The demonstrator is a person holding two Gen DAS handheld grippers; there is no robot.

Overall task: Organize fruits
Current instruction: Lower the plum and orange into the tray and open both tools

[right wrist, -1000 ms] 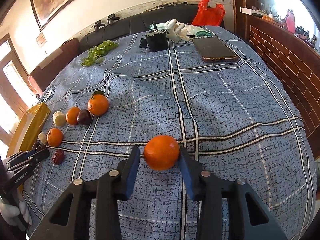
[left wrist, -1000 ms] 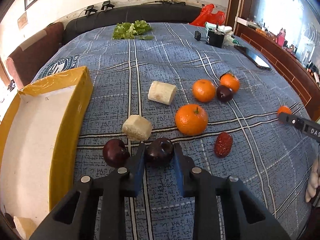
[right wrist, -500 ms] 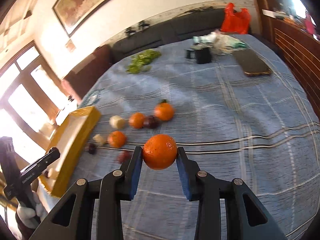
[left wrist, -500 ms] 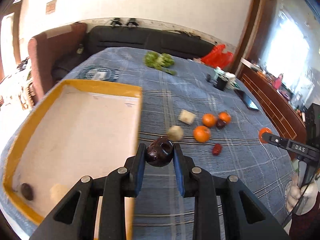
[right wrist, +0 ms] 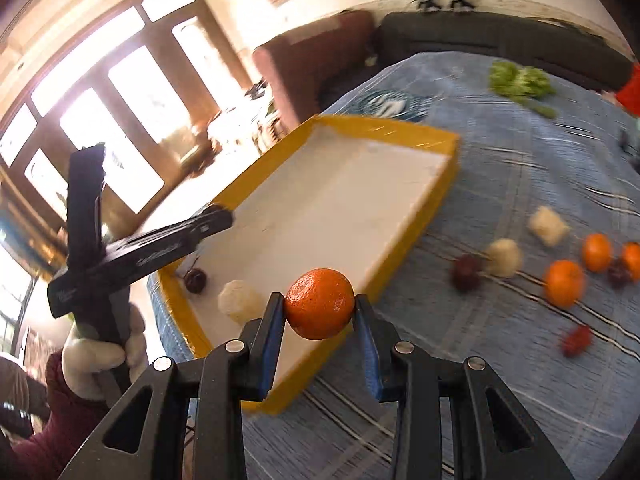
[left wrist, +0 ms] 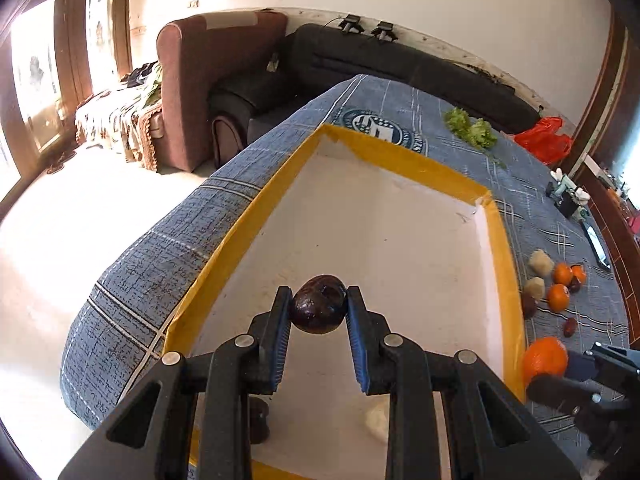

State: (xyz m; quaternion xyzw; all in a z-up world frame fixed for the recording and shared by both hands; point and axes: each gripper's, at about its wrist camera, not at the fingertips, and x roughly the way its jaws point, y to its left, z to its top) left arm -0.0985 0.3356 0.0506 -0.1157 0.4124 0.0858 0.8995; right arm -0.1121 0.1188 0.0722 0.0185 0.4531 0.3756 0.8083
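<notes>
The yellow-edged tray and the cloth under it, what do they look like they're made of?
The tray looks like cardboard or foam board: matte white floor, with rims wrapped in glossy yellow tape that wrinkles at the corners. The cloth looks like woven fabric, matte blue with a printed line pattern, draping softly over the edge.

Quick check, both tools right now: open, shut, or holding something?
Left tool: shut on a dark plum, held over the yellow box.
Right tool: shut on an orange, near the box's edge.

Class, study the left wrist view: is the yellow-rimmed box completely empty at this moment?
No. A pale chunk and a dark fruit already lie on the floor of the yellow-rimmed box, partly hidden behind the left gripper.
</notes>
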